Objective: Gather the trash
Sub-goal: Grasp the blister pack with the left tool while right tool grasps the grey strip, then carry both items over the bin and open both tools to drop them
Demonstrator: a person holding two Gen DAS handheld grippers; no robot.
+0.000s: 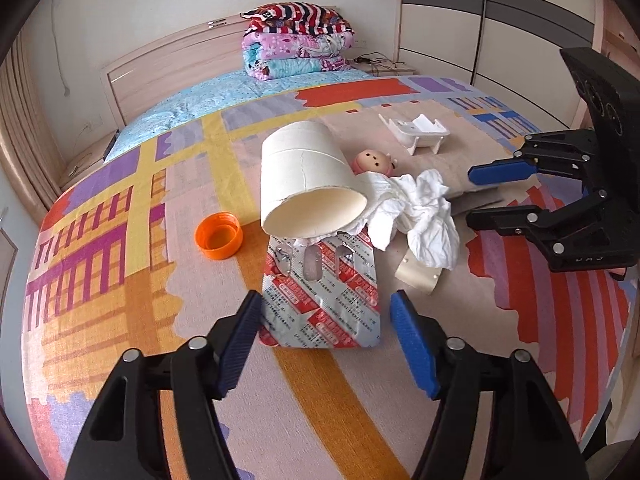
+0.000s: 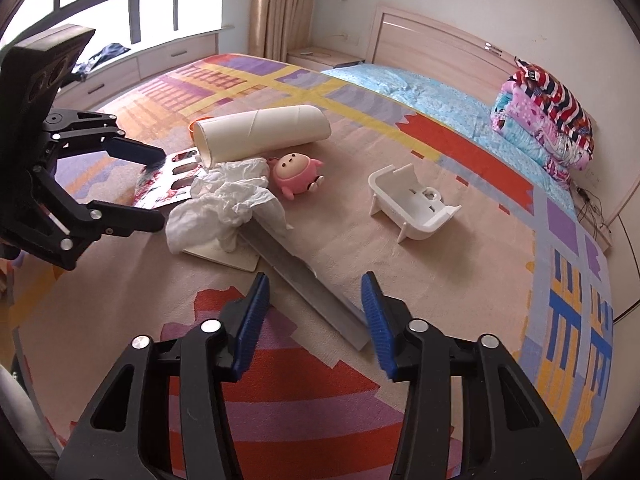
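Trash lies on the patterned bedspread (image 1: pixel 100 280). A silver and red blister pack (image 1: pixel 320 304) lies flat, its near end between the fingers of my open left gripper (image 1: pixel 325 312). A cream cardboard tube (image 1: pixel 308 184) rests on its far end, also seen in the right wrist view (image 2: pixel 260 132). Crumpled white tissue (image 2: pixel 224 204) lies on a flat card (image 2: pixel 228 258). A long grey strip (image 2: pixel 304 284) runs from the tissue to between the fingers of my open right gripper (image 2: pixel 316 300). An orange bottle cap (image 1: pixel 219 235) sits left of the tube.
A pink toy figure (image 2: pixel 294 174) and a white plastic holder (image 2: pixel 412 204) lie further back on the bed. Folded quilts (image 1: pixel 296 42) are stacked by the headboard. The left gripper also shows in the right wrist view (image 2: pixel 162 188), and the right gripper in the left wrist view (image 1: pixel 474 194).
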